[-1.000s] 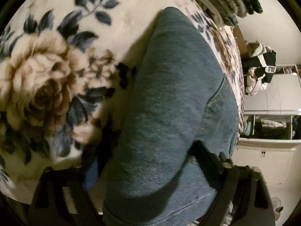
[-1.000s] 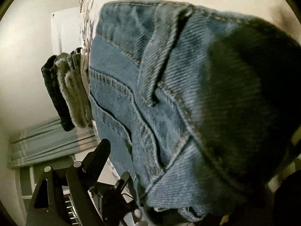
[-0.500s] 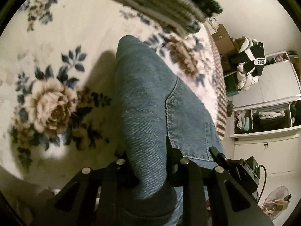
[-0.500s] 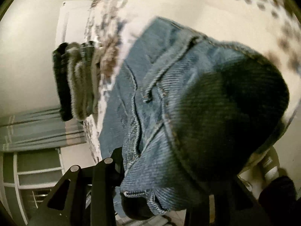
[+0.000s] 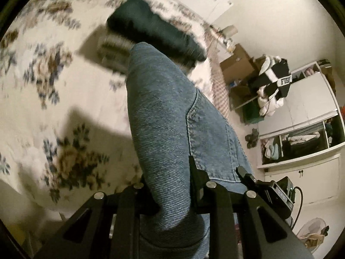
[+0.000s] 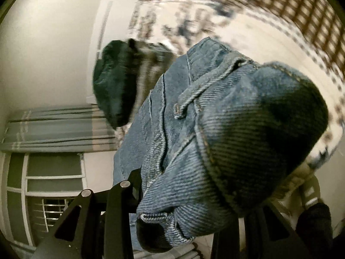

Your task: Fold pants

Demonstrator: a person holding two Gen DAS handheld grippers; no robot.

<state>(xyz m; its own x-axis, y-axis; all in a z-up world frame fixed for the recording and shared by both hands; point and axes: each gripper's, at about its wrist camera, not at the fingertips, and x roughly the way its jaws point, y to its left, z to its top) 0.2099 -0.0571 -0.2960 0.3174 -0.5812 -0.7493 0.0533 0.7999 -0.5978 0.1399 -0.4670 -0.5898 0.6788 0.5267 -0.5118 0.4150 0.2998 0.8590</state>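
Folded blue jeans (image 5: 168, 116) are lifted off the bed, a back pocket showing on their right side. My left gripper (image 5: 170, 183) is shut on one end of the folded bundle. In the right wrist view the same jeans (image 6: 215, 142) fill the middle, waistband and belt loop toward me. My right gripper (image 6: 194, 196) is shut on that bunched end; the denim hides its right finger.
A cream floral blanket (image 5: 54, 86) covers the bed below. A stack of folded dark and grey clothes (image 5: 155, 28) lies beyond the jeans, and shows in the right wrist view (image 6: 116, 79). White cupboards (image 5: 301, 133), boxes and hanging clothes stand at right. Curtains (image 6: 54, 127) are at left.
Both grippers have risen with the jeans, away from the blanket. The stack of folded clothes now appears closer behind the jeans. The view is blurred by motion.
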